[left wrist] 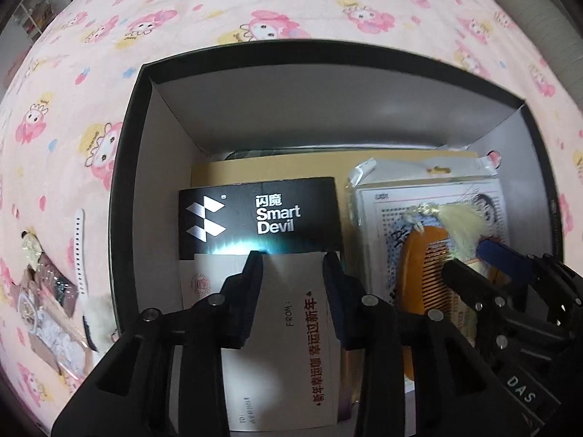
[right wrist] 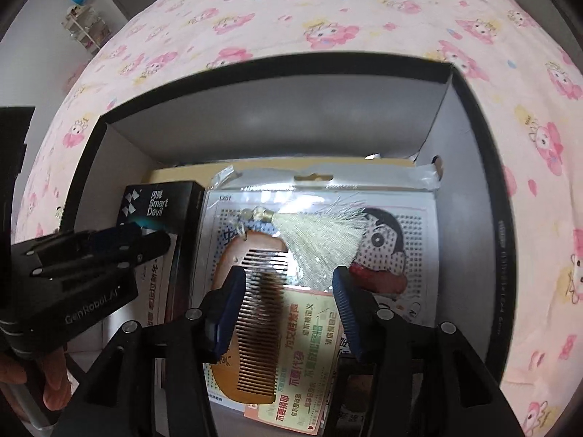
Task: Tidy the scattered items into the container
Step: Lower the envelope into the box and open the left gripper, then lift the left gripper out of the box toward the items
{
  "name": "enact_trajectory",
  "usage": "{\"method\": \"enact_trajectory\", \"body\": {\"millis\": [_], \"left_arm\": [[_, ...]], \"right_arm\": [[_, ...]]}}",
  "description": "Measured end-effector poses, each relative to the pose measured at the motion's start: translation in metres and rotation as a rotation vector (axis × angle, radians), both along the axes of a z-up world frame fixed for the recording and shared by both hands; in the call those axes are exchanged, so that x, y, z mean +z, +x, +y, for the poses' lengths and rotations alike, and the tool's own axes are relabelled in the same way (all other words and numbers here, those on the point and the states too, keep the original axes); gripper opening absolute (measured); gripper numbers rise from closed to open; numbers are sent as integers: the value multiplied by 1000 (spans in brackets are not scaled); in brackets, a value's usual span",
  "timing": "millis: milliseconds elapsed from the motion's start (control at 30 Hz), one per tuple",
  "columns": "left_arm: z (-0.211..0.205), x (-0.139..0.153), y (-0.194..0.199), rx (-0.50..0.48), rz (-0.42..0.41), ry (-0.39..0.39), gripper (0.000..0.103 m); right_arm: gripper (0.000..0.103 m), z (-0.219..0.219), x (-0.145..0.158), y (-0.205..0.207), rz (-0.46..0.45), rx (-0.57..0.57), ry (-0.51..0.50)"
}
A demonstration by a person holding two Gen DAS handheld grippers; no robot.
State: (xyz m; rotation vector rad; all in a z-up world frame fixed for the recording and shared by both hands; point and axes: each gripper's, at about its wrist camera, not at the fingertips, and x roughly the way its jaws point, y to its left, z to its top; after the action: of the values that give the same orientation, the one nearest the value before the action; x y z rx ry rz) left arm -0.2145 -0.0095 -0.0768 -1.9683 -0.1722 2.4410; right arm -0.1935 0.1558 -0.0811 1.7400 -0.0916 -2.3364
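Hovering over the box on the bed, both the left claw and right claw gape apart, empty. Comb, card and packets already lie inside; a watch and wrapped bits near the bed's left edge look still to go.

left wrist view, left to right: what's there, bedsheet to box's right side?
Wrapped items on the sheet → white watch strap → box left wall → Smart Devil box → comb → right gripper.
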Motion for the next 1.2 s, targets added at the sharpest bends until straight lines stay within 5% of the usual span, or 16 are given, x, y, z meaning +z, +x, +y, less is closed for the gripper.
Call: {"method": "enact_trajectory", "body": {"millis": [133, 267, 467, 600, 900, 1200], "left_arm": [[-2, 9, 10, -3, 59, 58, 35], [-1, 1, 19, -10, 21, 61, 35], [-11, 2, 34, 9, -25, 72, 43], [-18, 7, 46, 8, 10, 91, 49], [-23, 71, 102, -20, 217, 153, 55], [-7, 94, 114, -48, 302, 126, 57]], "right_arm": [[46, -1, 15, 7, 116, -24, 109], [46, -14, 21, 19, 208, 37, 301], [46, -8, -4, 26, 30, 97, 172], [46, 11, 5, 26, -63, 40, -85], [47, 20, 68, 63, 225, -65, 77], [48, -9, 98, 95, 332, -50, 115]]}}
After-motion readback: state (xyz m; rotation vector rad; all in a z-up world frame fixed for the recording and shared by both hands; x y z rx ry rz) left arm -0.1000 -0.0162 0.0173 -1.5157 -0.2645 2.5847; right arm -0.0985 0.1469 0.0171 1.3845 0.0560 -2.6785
